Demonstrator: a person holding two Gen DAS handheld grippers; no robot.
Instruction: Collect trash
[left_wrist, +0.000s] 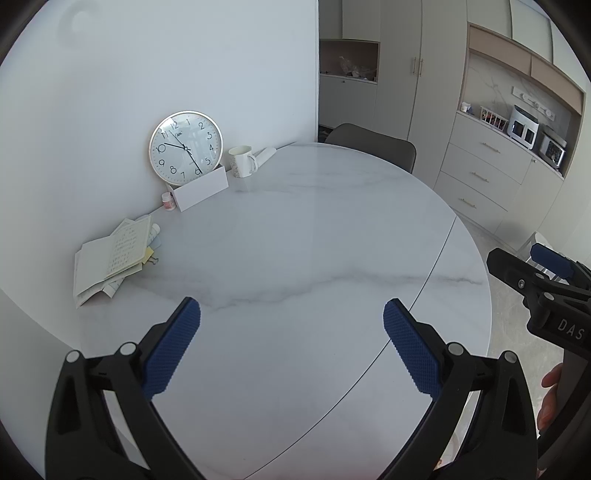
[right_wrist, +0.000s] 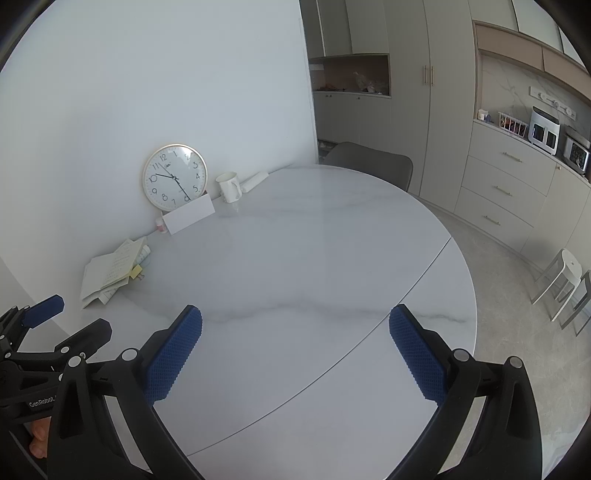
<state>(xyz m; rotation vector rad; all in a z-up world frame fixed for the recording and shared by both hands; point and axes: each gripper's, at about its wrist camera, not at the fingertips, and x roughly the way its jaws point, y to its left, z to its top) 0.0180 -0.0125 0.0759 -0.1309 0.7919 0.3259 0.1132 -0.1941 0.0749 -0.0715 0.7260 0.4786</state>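
My left gripper is open and empty above the near part of a white marble table. My right gripper is open and empty too, beside it over the same table. No loose trash shows on the middle of the table. A pile of papers and booklets lies at the far left edge by the wall; it also shows in the right wrist view. The right gripper shows at the right edge of the left wrist view, and the left gripper at the left edge of the right wrist view.
A round clock leans on the wall behind a white box, with a small bottle, a white mug and a paper roll. A grey chair stands behind the table. Cabinets and a stool stand to the right.
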